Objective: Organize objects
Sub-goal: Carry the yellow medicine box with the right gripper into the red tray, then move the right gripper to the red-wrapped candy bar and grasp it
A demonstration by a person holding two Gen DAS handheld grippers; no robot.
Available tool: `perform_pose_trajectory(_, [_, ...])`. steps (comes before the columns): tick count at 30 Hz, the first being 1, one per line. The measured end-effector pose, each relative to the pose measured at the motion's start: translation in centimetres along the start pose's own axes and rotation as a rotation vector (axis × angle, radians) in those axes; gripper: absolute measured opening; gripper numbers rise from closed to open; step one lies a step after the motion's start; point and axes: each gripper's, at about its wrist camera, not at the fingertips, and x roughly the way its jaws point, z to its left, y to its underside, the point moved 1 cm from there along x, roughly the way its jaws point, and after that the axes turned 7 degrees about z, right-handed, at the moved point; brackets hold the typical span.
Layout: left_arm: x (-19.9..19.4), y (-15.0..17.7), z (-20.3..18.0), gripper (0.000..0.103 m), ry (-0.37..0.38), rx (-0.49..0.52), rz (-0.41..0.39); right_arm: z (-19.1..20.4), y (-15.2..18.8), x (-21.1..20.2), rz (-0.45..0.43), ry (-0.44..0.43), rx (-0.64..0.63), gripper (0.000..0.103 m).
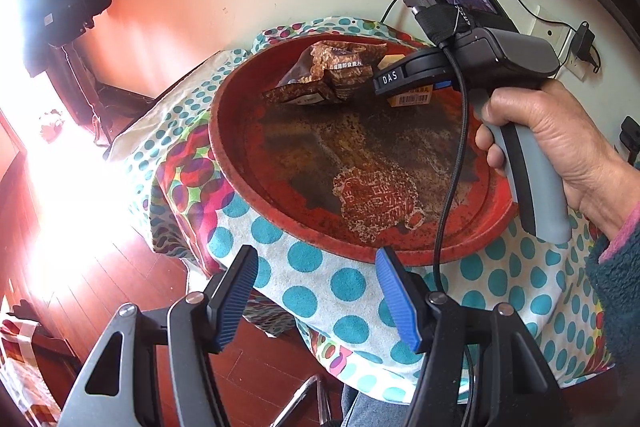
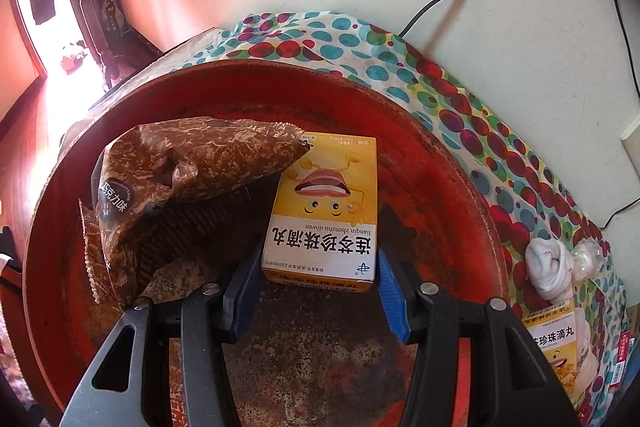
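A round red tray (image 1: 256, 199) with a worn dark centre stands on a polka-dot tablecloth (image 1: 320, 291). A brown snack bag (image 2: 180, 195) lies at its far side, also in the left wrist view (image 1: 336, 71). A yellow medicine box (image 2: 324, 203) lies in the tray beside the bag. My right gripper (image 2: 318, 287) is open, its blue pads either side of the box's near end; whether they touch it I cannot tell. In the left wrist view it (image 1: 404, 83) reaches over the tray. My left gripper (image 1: 320, 295) is open and empty, near the tray's front rim.
A white rolled sock (image 2: 550, 271), a clear crinkled wrapper (image 2: 586, 259) and a second yellow medicine box (image 2: 554, 351) lie on the cloth right of the tray. Cables and a wall socket (image 1: 576, 47) are behind. Red wooden floor (image 1: 80, 259) lies left, below the table edge.
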Motion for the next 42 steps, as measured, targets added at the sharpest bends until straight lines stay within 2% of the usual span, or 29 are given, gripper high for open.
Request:
perform_pose_trajectory(6, [0.0, 0.1, -0.3, 0.063, -0.001, 0.009, 0.002, -0.1, 0.3, -0.3, -0.005, -0.008, -0.001, 0.054])
perform_pose_trajectory(8, [-0.1, 0.1, -0.4, 0.063, 0.001, 0.013, 0.004, -0.2, 0.5, -0.6, -0.015, -0.009, 0.002, 0.064])
perform_pose_trajectory(9, [-0.1, 0.1, -0.5, 0.063, 0.001, 0.013, 0.003, -0.3, 0.6, -0.8, -0.020, -0.005, 0.002, 0.065])
perform_pose_trajectory(17, [-0.7, 0.1, -1.9, 0.063, 0.008, 0.046, -0.010, -2.5, 3.8, -5.0, -0.067, -0.040, -0.008, 0.066])
perform_pose_trajectory(23, [-1.3, 0.2, -4.6, 0.063, 0.041, 0.107, -0.026, -7.0, 9.4, -10.4, -0.137, -0.060, 0.028, 0.066])
perform_pose_trajectory(29, [-1.6, 0.7, -9.1, 0.063, 0.077, 0.203, -0.036, -14.0, 16.9, -13.9, -0.153, 0.047, 0.097, 0.066])
perform_pose_trajectory(32, [-1.4, 1.1, -11.6, 0.063, 0.098, 0.251, -0.032, -17.5, 21.0, -14.7, -0.141, 0.105, 0.149, 0.066])
perform_pose_trajectory(38, [-1.0, 2.4, -16.4, 0.063, 0.154, 0.344, -0.017, -23.8, 29.4, -14.7, -0.120, 0.141, 0.273, 0.066])
perform_pose_trajectory(42, [-0.6, 3.1, -19.2, 0.063, 0.186, 0.388, -0.001, -27.1, 33.5, -13.7, -0.086, 0.169, 0.364, 0.066])
